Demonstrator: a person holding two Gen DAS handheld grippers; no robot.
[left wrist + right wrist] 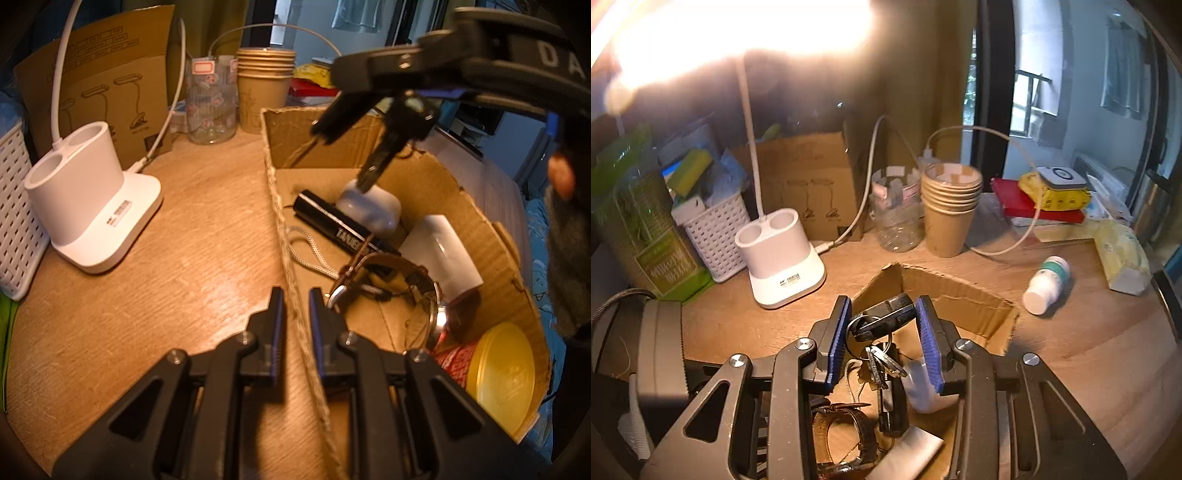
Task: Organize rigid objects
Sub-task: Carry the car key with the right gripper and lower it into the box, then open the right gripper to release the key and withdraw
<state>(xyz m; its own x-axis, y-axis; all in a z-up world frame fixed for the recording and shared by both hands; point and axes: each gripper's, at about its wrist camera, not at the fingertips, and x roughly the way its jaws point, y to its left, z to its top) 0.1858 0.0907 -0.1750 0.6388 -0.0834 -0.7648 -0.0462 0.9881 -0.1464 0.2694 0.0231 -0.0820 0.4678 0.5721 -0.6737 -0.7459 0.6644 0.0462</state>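
Observation:
A cardboard box (491, 236) on the wooden table holds a white earbud case (371, 206), a black tube (332, 223), a wristwatch (391, 291), a white block (443, 251) and a yellow lid (504, 373). My left gripper (295, 295) is shut on the box's left wall (275, 192). My right gripper (882, 314) is shut on a black key fob (886, 317), with keys (881, 363) hanging below it over the box (960, 295). In the left wrist view the fob and keys (391, 144) dangle just above the earbud case.
A white lamp base (92, 218) stands left of the box. A white basket (14, 221) is at the far left. Stacked paper cups (949, 210) and a glass jar (895, 214) stand behind. A small white bottle (1047, 284) lies right of the box.

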